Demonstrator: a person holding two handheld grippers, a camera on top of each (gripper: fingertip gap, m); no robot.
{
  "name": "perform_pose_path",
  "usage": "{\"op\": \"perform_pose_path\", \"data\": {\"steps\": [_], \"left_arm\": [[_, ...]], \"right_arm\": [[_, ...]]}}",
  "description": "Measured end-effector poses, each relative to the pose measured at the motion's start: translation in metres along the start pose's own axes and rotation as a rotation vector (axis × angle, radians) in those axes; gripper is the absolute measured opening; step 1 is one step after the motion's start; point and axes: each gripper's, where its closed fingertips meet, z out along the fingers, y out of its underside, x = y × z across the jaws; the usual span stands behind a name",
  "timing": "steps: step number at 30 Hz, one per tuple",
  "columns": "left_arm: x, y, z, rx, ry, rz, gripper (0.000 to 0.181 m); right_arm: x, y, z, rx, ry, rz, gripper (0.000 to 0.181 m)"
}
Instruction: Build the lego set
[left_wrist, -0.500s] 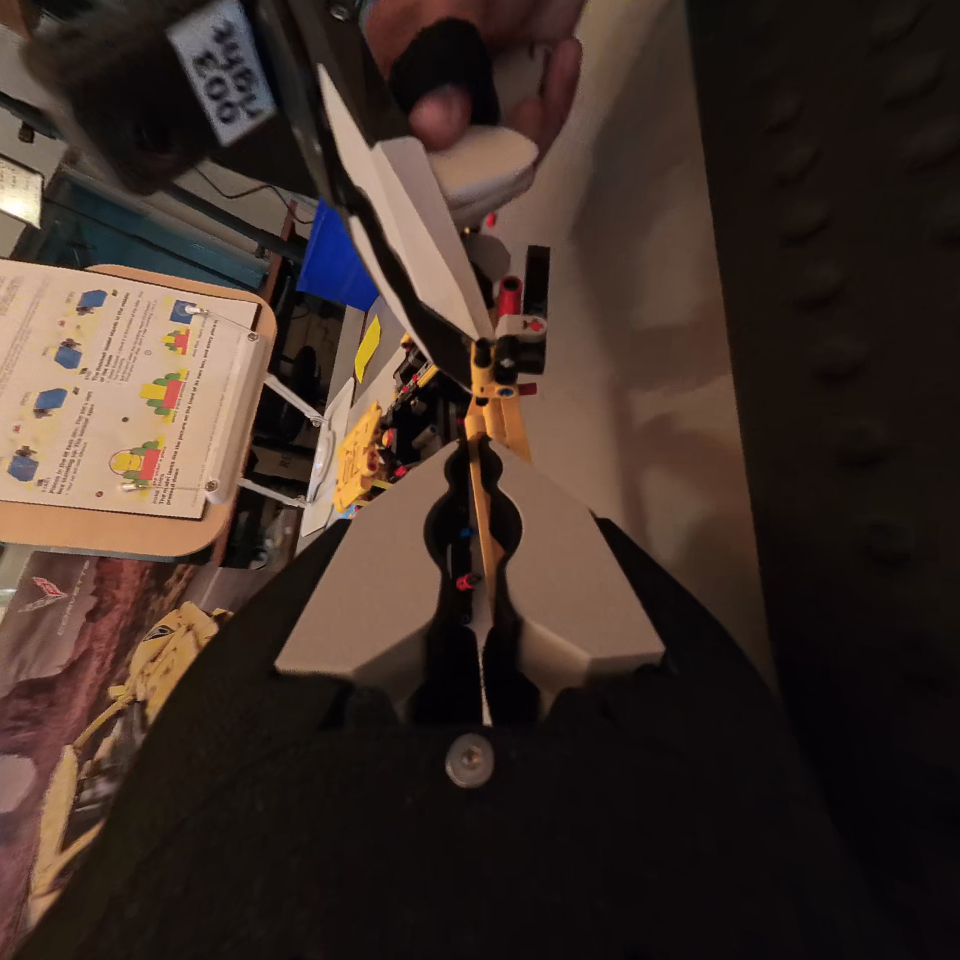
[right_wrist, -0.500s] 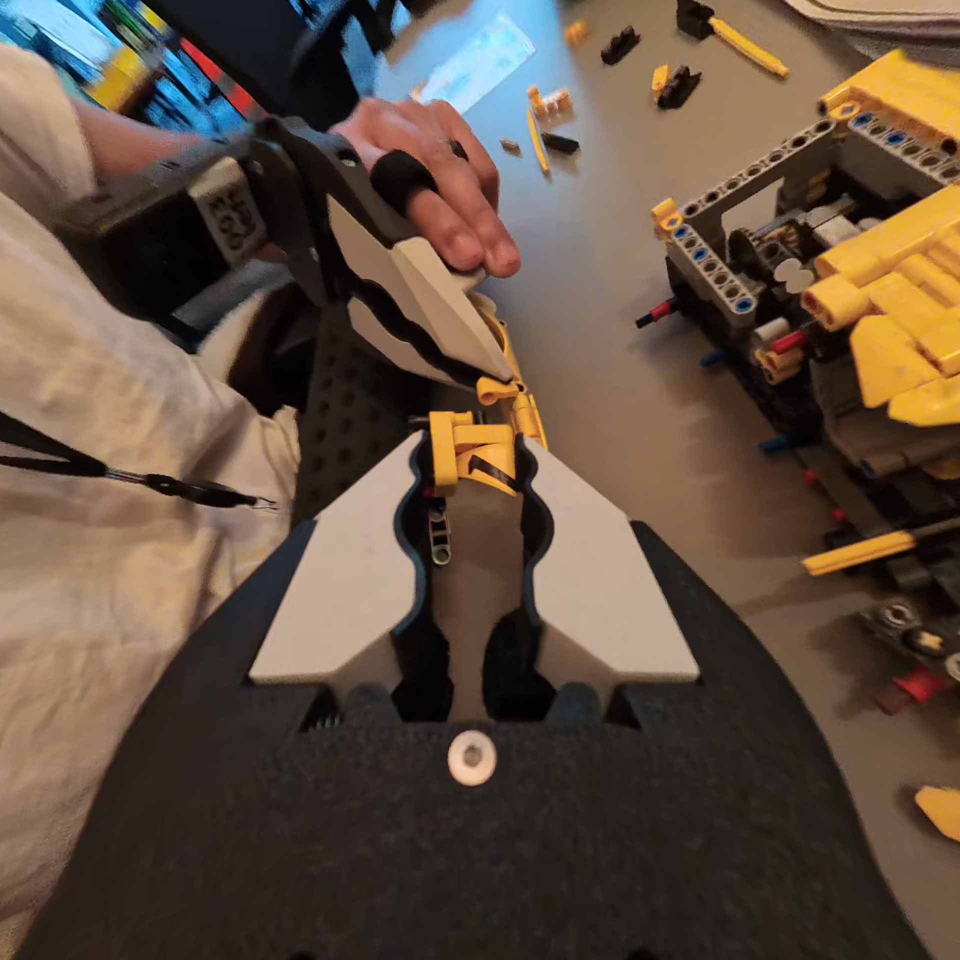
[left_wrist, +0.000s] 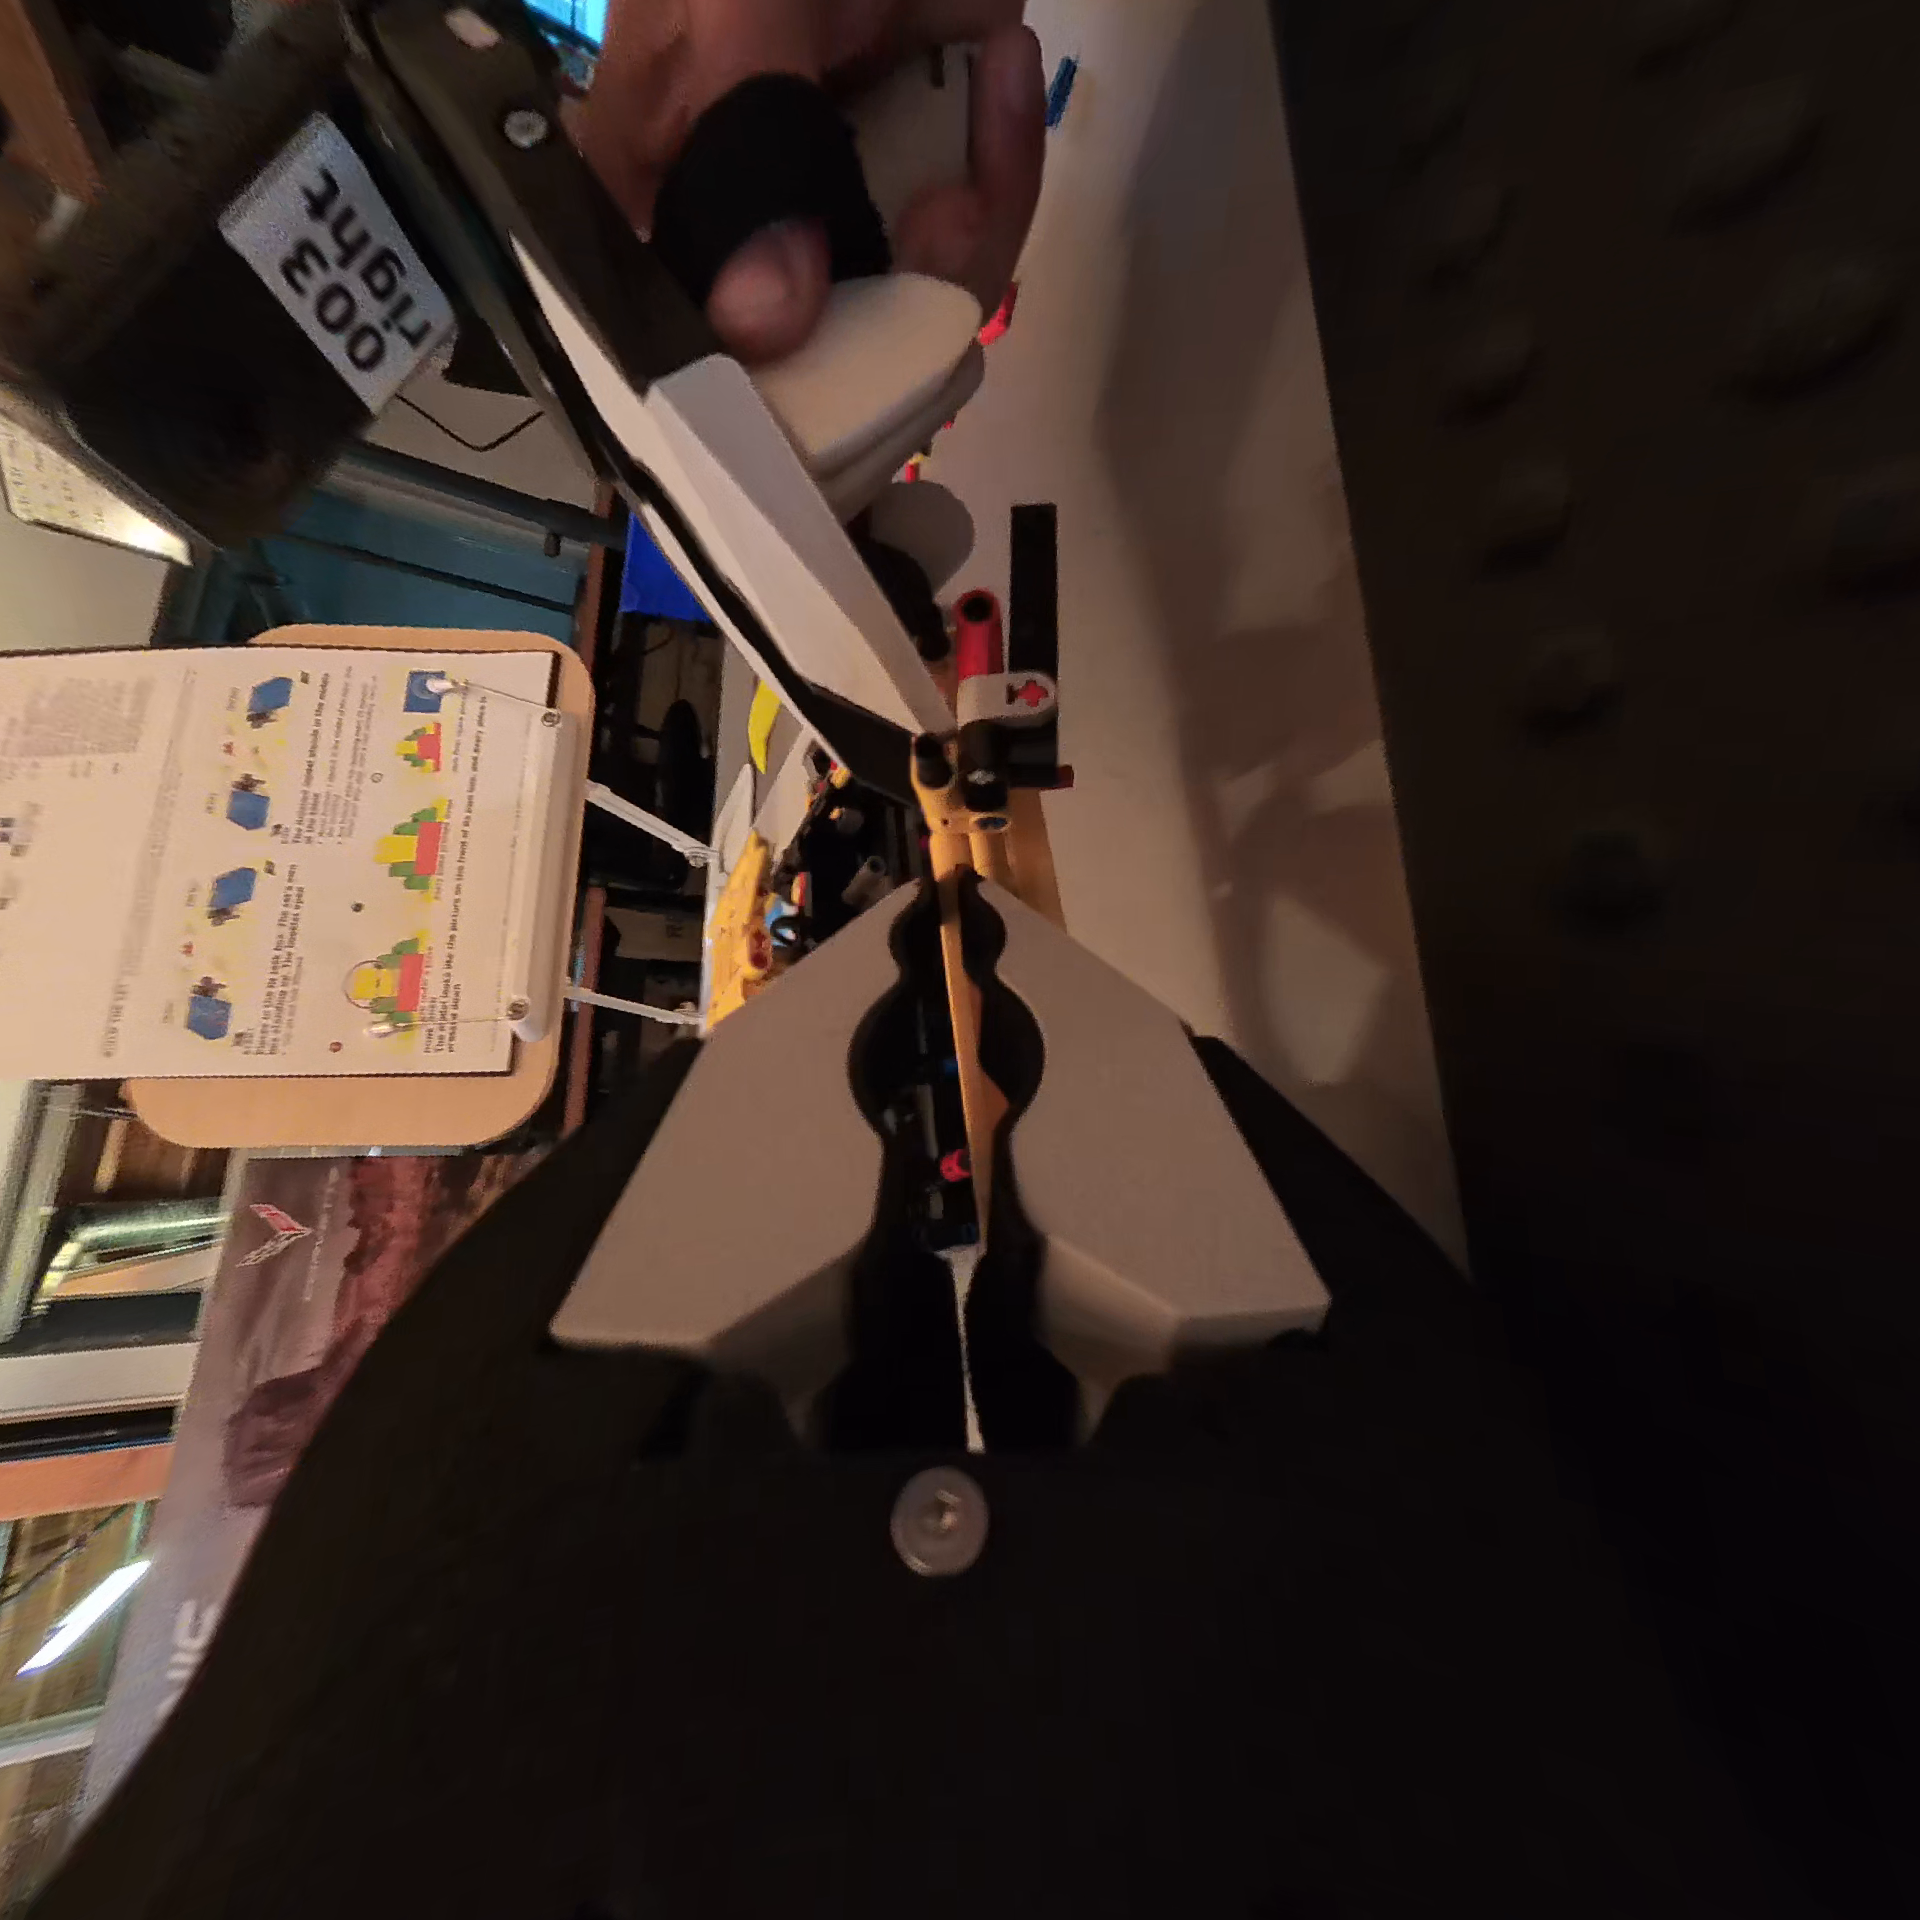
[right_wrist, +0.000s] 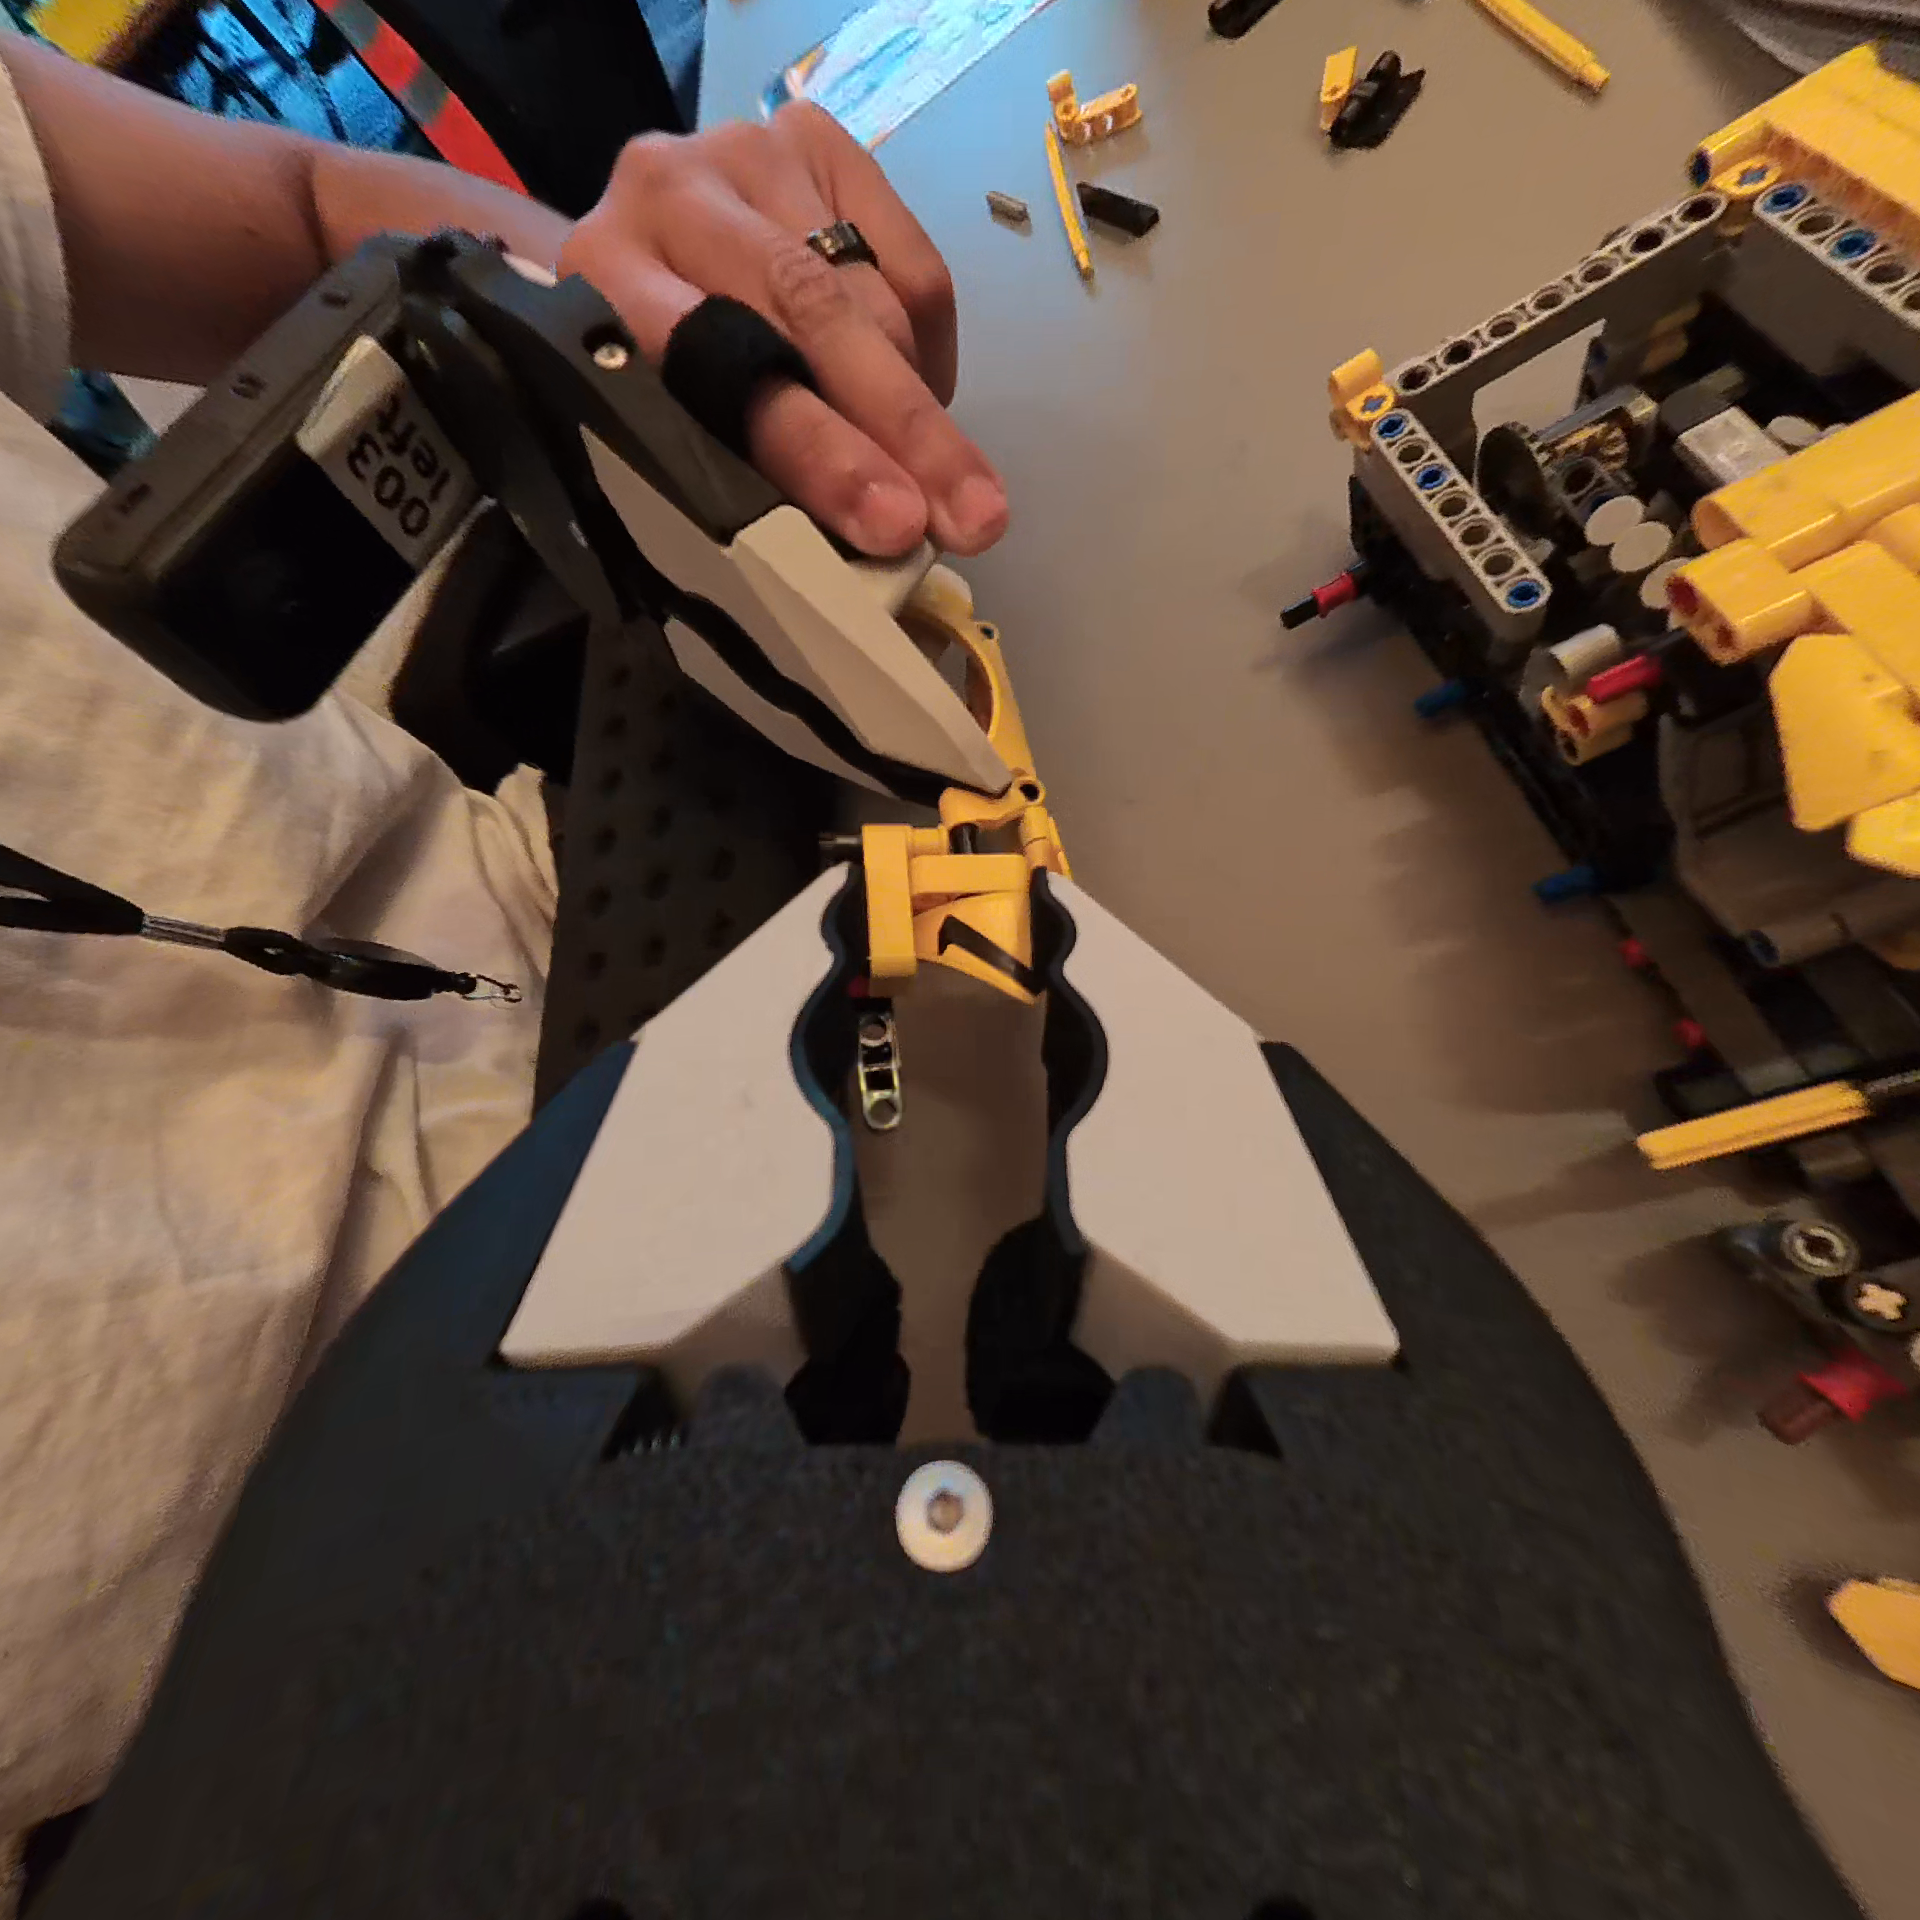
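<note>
Both tools are on the same little piece here: the left hand-held gripper (left_wrist: 961, 883) is clenched on a thin curved yellow plastic arch panel (left_wrist: 971, 997), seen edge-on between its grey fingers, and the right hand-held gripper (right_wrist: 951, 894) is closed around a chunky yellow connector sub-assembly with a black stripe sticker (right_wrist: 961, 904) at its very tips. In the right wrist view the two meet just above the grey desk (right_wrist: 1195, 935), the left tool's tips (right_wrist: 987, 774) touching the yellow joint where panel and connector come together. So this looks like a mating step, pushing the connector's pin end into the panel, well short of the finished model. The big part-built yellow and grey car chassis (right_wrist: 1662, 582) sits well apart on the right, with loose yellow and black pieces (right_wrist: 1091, 197) scattered farther back. To do this well, I'd say hold the left side as the anchor and let the right do the pushing, straight along the pin's axis. Any twist could pop the thin panel out of that narrow grip. The right tool only has the piece by its fingertips, so a firm squeeze matters before pressing. Whether the pin is already seated I can't tell; the joint is hidden behind the tips. A printed instruction sheet on a wooden board (left_wrist: 281, 862) stands off to the left.
</note>
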Motion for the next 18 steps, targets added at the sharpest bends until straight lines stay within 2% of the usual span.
{"op": "perform_pose_path", "data": {"steps": [5,11,18], "left_arm": [[0.001,-0.001,0.000,-0.007,-0.013,0.040,0.003],[0.021,-0.002,0.000,0.000,0.075,0.107,0.003],[0.022,-0.006,0.001,0.022,0.111,0.029,0.003]], "right_arm": [[-0.002,0.002,0.002,-0.032,0.011,-0.035,0.029],[-0.002,0.018,0.014,-0.176,0.086,-0.180,0.029],[-0.006,0.016,0.016,-0.015,-0.060,-0.109,0.029]]}}
